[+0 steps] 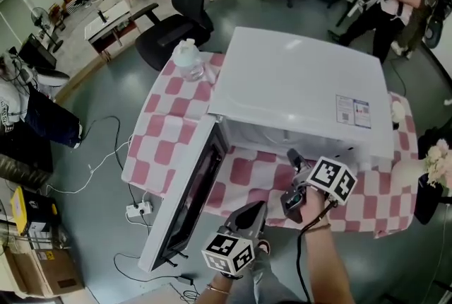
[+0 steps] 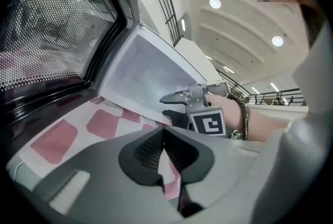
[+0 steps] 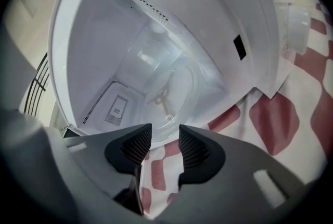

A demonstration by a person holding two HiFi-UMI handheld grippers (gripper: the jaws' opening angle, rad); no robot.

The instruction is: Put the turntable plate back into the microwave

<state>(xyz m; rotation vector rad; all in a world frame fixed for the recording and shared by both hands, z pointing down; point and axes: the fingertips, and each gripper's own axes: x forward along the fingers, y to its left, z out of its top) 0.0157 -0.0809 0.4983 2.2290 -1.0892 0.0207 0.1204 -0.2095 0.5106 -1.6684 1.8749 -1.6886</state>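
The white microwave (image 1: 296, 90) stands on a pink-checked tablecloth (image 1: 166, 133), its door (image 1: 187, 200) swung open to the left. In the right gripper view the clear glass turntable plate (image 3: 171, 92) lies inside the cavity, tilted as the camera sees it, with the drive hub showing through it. My right gripper (image 3: 165, 137) is open at the cavity mouth, the plate's near rim just beyond its tips and nothing between its pads. In the head view the right gripper (image 1: 291, 154) points into the opening. My left gripper (image 2: 164, 133) is shut and empty, lower down by the door (image 2: 52, 35), facing the right gripper (image 2: 167, 104).
A clear plastic bottle (image 1: 189, 59) sits at the table's far left corner. A black office chair (image 1: 180, 13) stands behind the table. A power strip (image 1: 139, 209) and cables lie on the floor at left. A vase with flowers (image 1: 434, 168) stands at the right edge.
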